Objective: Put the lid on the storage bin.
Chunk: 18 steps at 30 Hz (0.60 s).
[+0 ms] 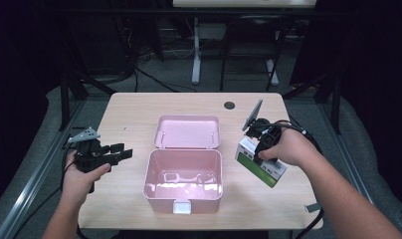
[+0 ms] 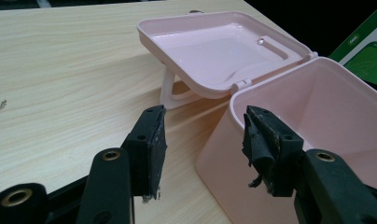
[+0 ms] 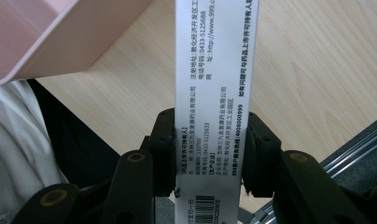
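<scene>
My right hand-held gripper clamps the green-and-white carton above the table, its long axis slanting down, just right of the open pink box, while my left hand-held gripper waits open.

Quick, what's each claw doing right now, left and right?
Left claw: open, holding nothing, beside the pink box.
Right claw: closed on the green and white carton.

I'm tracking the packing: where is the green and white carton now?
In the high view, the carton is clamped in the right gripper, tilted, just right of the open pink box.
</scene>
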### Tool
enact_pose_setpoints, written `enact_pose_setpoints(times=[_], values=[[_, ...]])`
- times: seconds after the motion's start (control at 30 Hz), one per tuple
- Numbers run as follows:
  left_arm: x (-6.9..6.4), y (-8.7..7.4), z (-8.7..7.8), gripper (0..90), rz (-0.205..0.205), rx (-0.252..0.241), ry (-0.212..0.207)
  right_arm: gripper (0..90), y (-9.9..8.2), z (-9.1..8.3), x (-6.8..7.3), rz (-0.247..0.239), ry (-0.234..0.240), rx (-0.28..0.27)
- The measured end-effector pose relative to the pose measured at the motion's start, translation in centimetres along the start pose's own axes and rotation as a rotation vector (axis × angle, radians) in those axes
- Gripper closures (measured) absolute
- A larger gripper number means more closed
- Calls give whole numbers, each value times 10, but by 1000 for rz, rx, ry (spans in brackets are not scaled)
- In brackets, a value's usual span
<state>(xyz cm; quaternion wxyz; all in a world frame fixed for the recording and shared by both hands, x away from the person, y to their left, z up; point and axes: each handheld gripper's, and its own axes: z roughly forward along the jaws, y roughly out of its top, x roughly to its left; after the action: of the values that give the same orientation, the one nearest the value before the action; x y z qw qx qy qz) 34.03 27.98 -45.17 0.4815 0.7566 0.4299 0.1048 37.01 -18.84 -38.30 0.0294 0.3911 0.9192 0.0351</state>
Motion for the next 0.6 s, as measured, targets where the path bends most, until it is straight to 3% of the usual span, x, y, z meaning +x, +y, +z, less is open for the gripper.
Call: enact_pose_setpoints(times=[0.4, 0.6], values=[[0, 0, -1, 487, 0, 4, 0, 614, 4, -18, 11, -32, 13, -8], [0, 0, 0, 487, 0, 2, 0, 614, 7, -26, 22, -79, 13, -8]])
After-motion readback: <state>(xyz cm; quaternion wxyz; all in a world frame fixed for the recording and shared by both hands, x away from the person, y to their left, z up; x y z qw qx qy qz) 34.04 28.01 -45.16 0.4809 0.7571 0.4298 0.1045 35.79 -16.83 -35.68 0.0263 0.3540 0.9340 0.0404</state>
